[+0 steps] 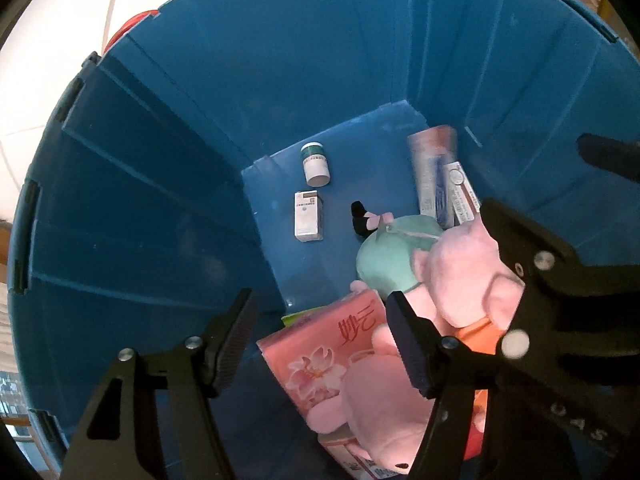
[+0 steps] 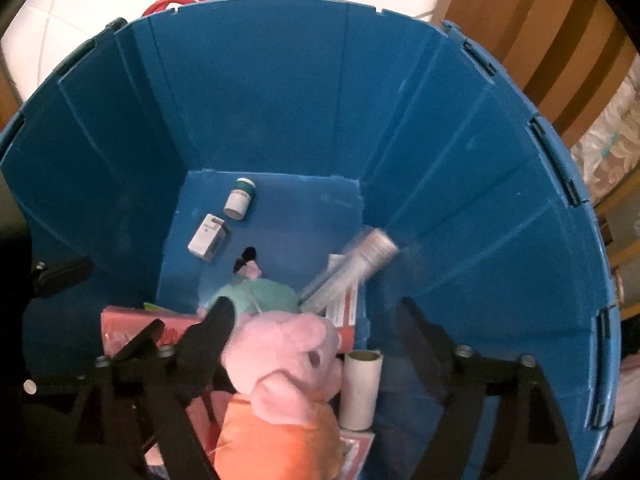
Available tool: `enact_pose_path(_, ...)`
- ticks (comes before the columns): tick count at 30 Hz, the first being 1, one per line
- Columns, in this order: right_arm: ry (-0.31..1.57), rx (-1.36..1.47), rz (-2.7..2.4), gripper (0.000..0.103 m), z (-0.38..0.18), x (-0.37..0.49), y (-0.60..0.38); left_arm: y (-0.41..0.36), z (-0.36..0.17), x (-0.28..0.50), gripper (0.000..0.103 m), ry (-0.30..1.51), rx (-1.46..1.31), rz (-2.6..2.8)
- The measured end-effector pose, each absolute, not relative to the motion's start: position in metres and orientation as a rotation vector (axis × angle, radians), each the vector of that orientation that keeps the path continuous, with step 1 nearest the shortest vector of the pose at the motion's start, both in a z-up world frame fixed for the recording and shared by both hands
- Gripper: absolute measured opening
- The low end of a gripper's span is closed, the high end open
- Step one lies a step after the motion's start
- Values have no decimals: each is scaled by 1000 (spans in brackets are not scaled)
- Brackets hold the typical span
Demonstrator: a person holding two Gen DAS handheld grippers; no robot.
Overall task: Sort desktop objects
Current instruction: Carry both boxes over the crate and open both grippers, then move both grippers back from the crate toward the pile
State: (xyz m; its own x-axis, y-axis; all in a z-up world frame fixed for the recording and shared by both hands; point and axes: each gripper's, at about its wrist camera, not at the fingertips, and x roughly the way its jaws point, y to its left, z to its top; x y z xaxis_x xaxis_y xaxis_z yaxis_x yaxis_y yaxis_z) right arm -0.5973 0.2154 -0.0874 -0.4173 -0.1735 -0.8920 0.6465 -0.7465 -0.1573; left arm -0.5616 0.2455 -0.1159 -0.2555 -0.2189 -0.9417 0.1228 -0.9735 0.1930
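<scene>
Deep inside my blue bin [image 1: 168, 208] | pink plush pig [image 2: 280, 360] in an orange top lies on the floor, over a pink tissue pack [image 1: 320, 352] | around: white bottle [image 1: 316, 164], small box [image 1: 308, 216], blurred tube [image 2: 360, 260], cardboard roll [image 2: 360, 388] | left tool [image 1: 320, 340] and right tool [image 2: 316, 328] point steeply down, both released, nothing gripped.

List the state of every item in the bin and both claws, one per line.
Blue bin: open, partly filled.
Pill bottle: lying on its side, capped.
Small white box: lying flat, closed.
Silver tube: blurred, apparently falling.
Pink plush pig: lying loose.
Tissue pack: sealed.
Cardboard roll: bare.
Left claw: open.
Right claw: open.
</scene>
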Motion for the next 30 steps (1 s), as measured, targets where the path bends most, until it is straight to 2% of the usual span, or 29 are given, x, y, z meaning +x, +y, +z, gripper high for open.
enact_pose_path(1, 676, 1293, -2187, 97, -87, -599, 214, 246, -115, -561, 66, -115, 1768, -2323)
enact_pose_path(4, 680, 1300, -2188, 103, -88, -601, 211, 246, -113, -558, 66, -100, 1769, -2316)
enact_pose_path(12, 656, 1285, -2191, 103, -82, -605, 210, 242, -106, -552, 66, -124, 1721, -2337)
enact_pose_path(17, 574, 1166, -2231, 103, -51, -596, 222, 234, -78, -536, 66, -44, 1604, -2400)
enact_pose_path(20, 592, 1124, -2250, 103, -43, -589, 228, 232, -56, -524, 66, -28, 1512, -2438)
enact_pose_path(22, 575, 1119, -2251, 103, -38, -587, 231, 230, -46, -518, 71, -22, 1485, -2449)
enact_pose_path(30, 505, 963, -2336, 103, 25, -554, 254, 212, 15, -459, 77, 49, 1233, -2563)
